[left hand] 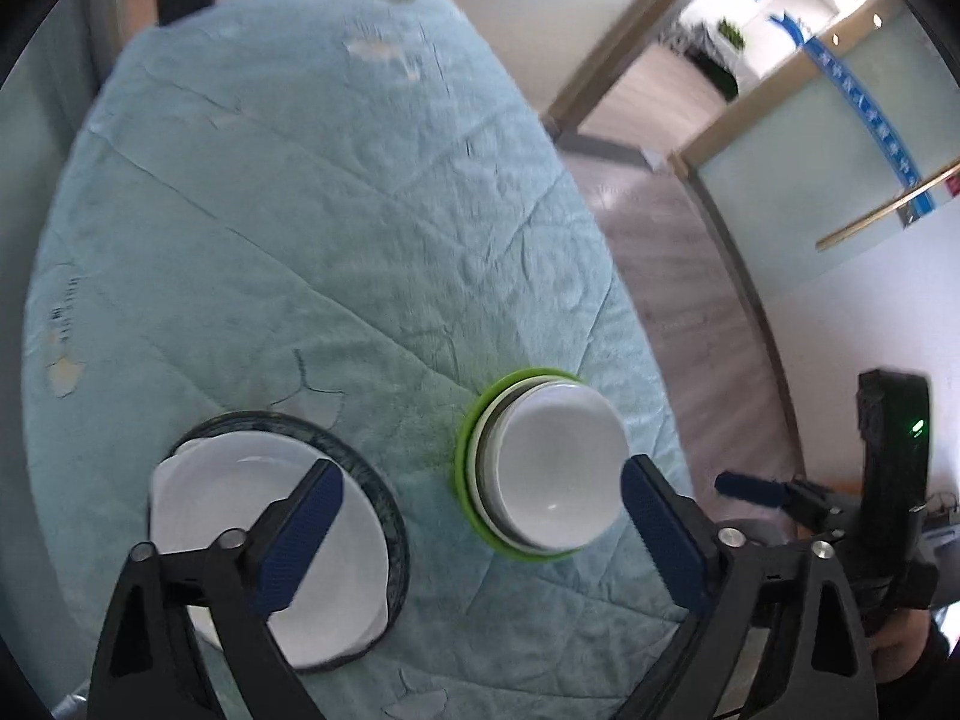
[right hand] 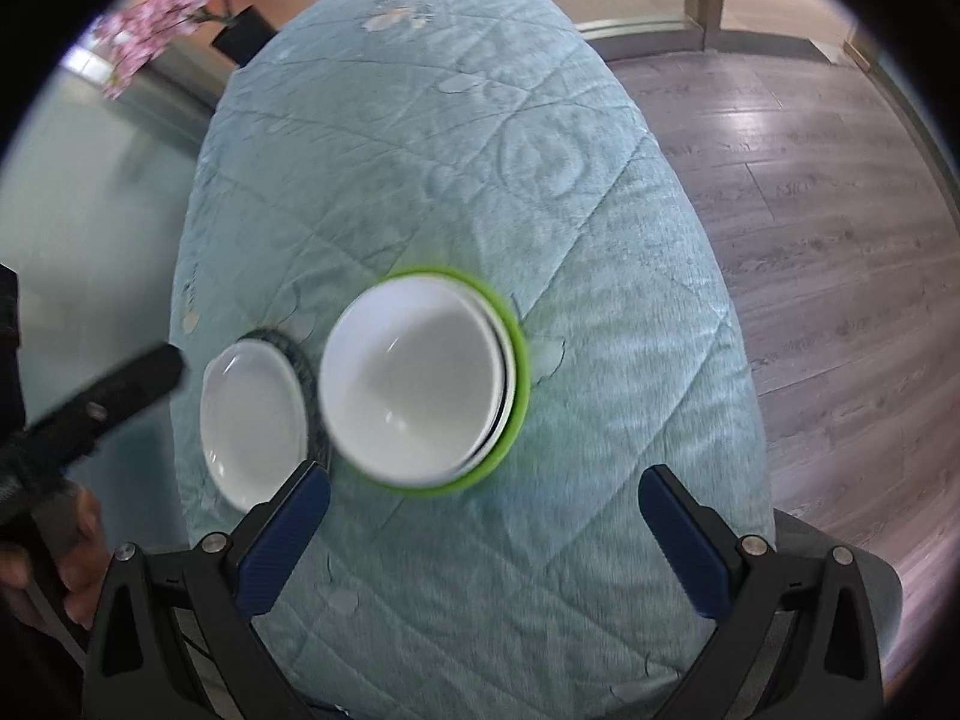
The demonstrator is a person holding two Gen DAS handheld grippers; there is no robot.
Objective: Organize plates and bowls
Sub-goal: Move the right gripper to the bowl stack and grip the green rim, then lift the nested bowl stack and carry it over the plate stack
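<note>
A white bowl (left hand: pixel 561 468) sits nested in a stack on a green plate (left hand: pixel 461 468) on the table. To its left a shallow white dish (left hand: pixel 336 588) lies on a dark-rimmed plate (left hand: pixel 384 498). My left gripper (left hand: pixel 480 510) is open and empty, above and between the two stacks. In the right wrist view the white bowl (right hand: pixel 414 384) on the green plate (right hand: pixel 519 372) stands beside the white dish (right hand: pixel 252 420) on the dark plate (right hand: pixel 303 369). My right gripper (right hand: pixel 483 516) is open and empty, just nearer than the stacks.
A light blue quilted cloth (right hand: pixel 432 168) covers the table. Pink flowers (right hand: pixel 180 6) in a dark pot stand beyond its far left. The wooden floor (right hand: pixel 828 228) lies to the right. The other gripper shows at the right (left hand: pixel 840 504) of the left wrist view.
</note>
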